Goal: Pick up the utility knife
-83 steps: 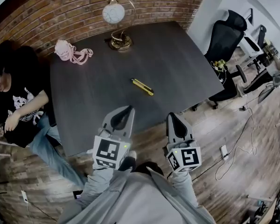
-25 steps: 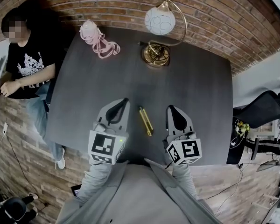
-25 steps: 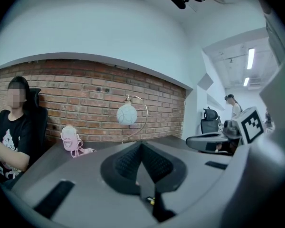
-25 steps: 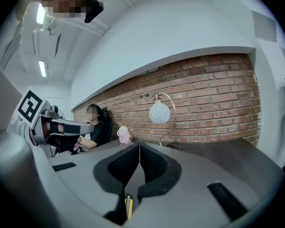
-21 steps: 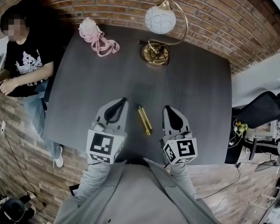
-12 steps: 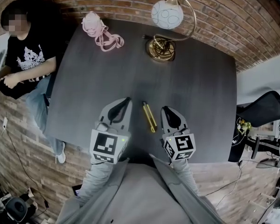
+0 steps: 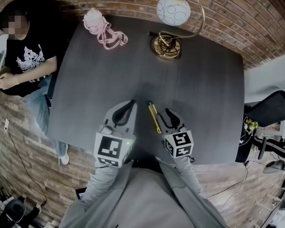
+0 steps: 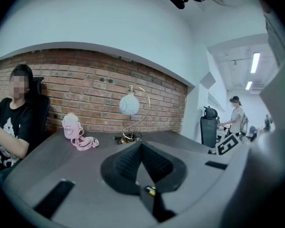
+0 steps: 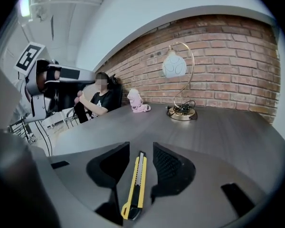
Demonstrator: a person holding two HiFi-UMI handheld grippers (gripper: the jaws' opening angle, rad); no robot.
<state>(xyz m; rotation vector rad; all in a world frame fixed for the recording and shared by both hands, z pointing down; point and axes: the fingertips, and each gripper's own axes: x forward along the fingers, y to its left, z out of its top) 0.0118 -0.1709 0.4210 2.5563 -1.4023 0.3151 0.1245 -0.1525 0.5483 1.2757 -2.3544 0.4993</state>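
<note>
Utility knife (image 9: 134, 186) flat on dark table (image 7: 204, 94), on near side of lamp (image 7: 167, 46), well apart from it, blade end on lamp's side. Right gripper (image 9: 141, 147): jaws apart, just been opening; knife lies lengthwise between them, pads not pressing it. Left gripper (image 8: 141, 146) near-left of lamp, jaws closed together, nothing between. Pink pouch (image 7: 97, 23) left of lamp. Seated person (image 7: 28, 56) farther left, beside table.

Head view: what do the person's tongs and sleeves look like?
Both the left tongs and right tongs are grey, tapered shells with black inner pads. Each carries a white cube with black square markers. The sleeves are light grey.
</note>
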